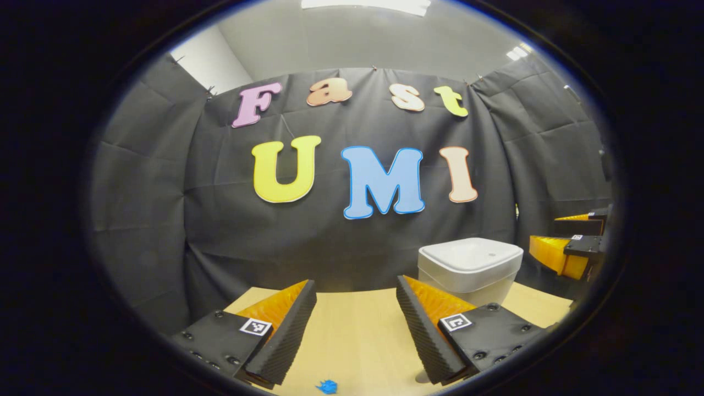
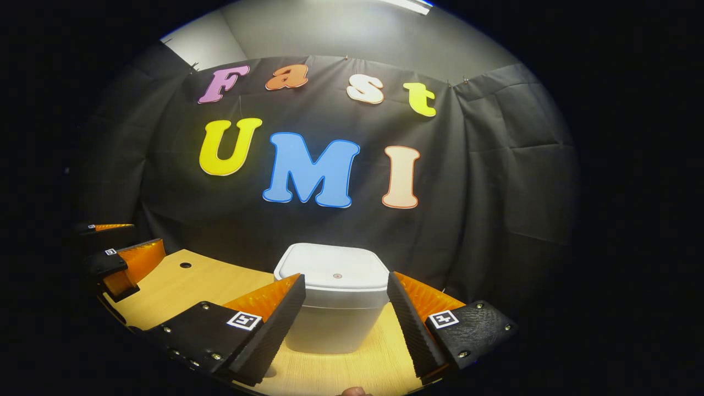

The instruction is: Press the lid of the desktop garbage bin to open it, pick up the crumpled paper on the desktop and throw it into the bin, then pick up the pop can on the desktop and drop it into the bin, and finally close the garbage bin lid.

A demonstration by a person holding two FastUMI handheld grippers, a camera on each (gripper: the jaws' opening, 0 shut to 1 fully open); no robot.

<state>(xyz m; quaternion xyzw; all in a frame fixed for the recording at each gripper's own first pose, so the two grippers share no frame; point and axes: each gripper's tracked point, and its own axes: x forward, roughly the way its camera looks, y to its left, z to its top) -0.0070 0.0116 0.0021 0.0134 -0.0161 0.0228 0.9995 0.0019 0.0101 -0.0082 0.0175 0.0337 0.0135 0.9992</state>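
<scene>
Before both open grippers, apparently shut bin (image 2: 335, 297)

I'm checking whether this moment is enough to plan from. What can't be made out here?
- Blue scrap on the table, left gripper view: cut off by the bottom edge and too small to tell what it is.
- Bin base, right gripper view: its lower corners are hidden behind the right gripper fingers.
- Bin lower left, left gripper view: covered by the left gripper finger.
</scene>
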